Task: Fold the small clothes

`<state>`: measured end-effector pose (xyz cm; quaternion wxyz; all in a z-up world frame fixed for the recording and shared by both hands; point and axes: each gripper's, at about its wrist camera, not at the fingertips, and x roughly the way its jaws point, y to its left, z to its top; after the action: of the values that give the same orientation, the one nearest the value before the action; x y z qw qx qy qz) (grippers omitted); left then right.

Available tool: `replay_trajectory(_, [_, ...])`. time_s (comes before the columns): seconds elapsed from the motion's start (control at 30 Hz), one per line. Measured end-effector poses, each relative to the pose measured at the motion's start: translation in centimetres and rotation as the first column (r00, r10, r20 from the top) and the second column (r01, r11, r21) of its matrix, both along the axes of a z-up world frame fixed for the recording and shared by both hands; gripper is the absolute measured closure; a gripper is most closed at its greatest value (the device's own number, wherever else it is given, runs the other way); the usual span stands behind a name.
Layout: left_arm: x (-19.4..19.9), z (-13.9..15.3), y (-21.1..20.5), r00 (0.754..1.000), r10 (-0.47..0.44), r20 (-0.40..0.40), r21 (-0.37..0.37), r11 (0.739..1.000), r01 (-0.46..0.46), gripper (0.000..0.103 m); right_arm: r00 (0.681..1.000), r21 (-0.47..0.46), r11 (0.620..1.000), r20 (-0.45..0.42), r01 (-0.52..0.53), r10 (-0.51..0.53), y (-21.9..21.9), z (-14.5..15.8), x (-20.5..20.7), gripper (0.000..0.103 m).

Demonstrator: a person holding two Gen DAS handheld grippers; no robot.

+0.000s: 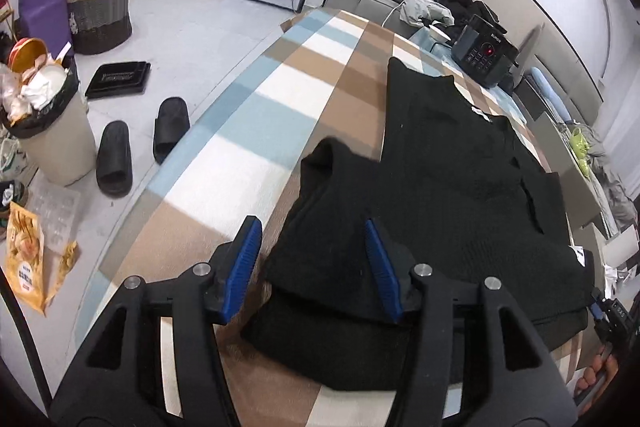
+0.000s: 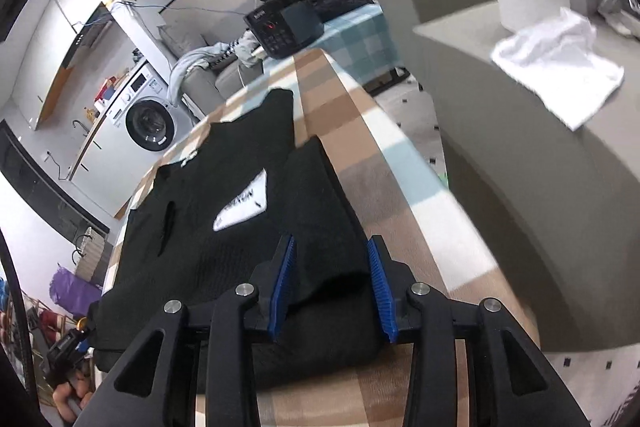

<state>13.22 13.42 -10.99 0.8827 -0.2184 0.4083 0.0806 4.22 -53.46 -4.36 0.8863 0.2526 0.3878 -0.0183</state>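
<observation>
Left wrist view: we hover both grippers, jaws spread, over the near corners of a black garment.

Our left gripper (image 1: 312, 263) straddles the folded sleeve without pinching it; our right gripper (image 2: 332, 283) likewise spans the opposite corner, nothing clamped. The black garment (image 1: 460, 179) lies flat on the plaid-covered surface (image 1: 256, 131), sleeves tucked inward, presumably so that the hem can be lifted next.

Two close wrist views — shared black garment (image 1: 460, 187)

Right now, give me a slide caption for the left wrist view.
Open left gripper poised over folded sleeve of black knit garment on checked blanket.
</observation>
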Motion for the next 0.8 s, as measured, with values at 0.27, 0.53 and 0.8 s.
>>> replay_trajectory(0.27, [-3.8,-0.1,0.0,1.0,-0.003,-0.009,-0.018,1.0,0.003,0.046,0.999,0.026,0.999,-0.029,-0.038,0.039,0.6,-0.8,-2.6,0.063])
replay_trajectory(0.53, [-5.9,-0.7,-1.1,0.999,-0.045,-0.024,-0.009,0.999,0.044,0.044,0.998,0.003,0.998,-0.03,-0.056,0.056,0.9,-1.0,-3.0,0.06])
replay_trajectory(0.8, [-3.2,-0.7,-2.4,0.997,-0.073,-0.006,0.017,0.997,0.073,0.064,0.996,-0.055,0.996,-0.047,-0.074,0.072,1.5,-1.4,-1.6,0.06])
